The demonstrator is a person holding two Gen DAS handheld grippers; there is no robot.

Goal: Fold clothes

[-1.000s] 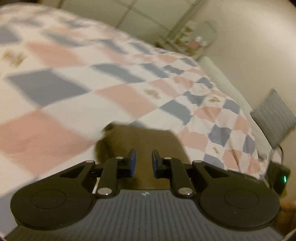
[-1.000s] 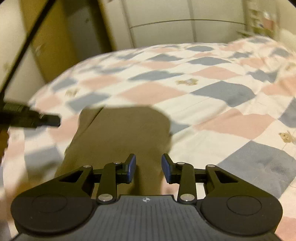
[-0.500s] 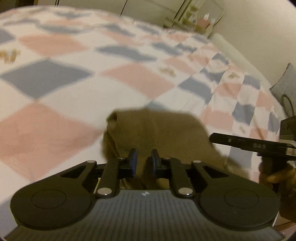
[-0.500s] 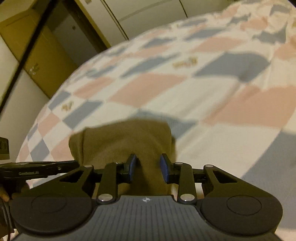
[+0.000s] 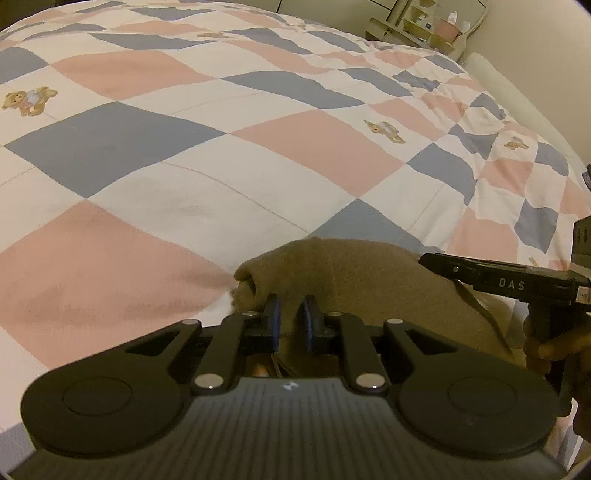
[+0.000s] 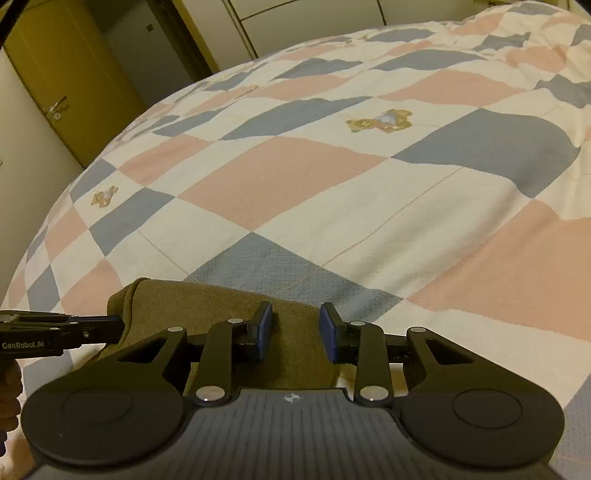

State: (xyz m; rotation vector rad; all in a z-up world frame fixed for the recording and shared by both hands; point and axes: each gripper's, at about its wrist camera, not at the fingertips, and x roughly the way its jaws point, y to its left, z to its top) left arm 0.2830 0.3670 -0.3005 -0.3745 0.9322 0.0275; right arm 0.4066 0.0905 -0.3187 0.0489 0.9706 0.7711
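Note:
An olive-brown garment (image 5: 354,273) lies folded on the checked quilt (image 5: 184,155) at the near edge of the bed. It also shows in the right wrist view (image 6: 207,299). My left gripper (image 5: 293,321) is over its left end, jaws a narrow gap apart with cloth between the pads. My right gripper (image 6: 295,328) is open over the garment's right part, its pads apart above the cloth. The right gripper shows from the side in the left wrist view (image 5: 491,278), and the left gripper in the right wrist view (image 6: 62,332).
The quilt (image 6: 332,166) spreads far ahead with pink, blue and white squares and small bear prints. A shelf with items (image 5: 436,26) and a pale headboard edge (image 5: 517,92) stand at the far right. A yellow door (image 6: 62,74) stands beyond the bed's left corner.
Both grippers have dropped lower and closer to the bed. The garment's far edge has come nearer to the fingertips. My right jaws have opened wider; my left jaws have narrowed on the cloth.

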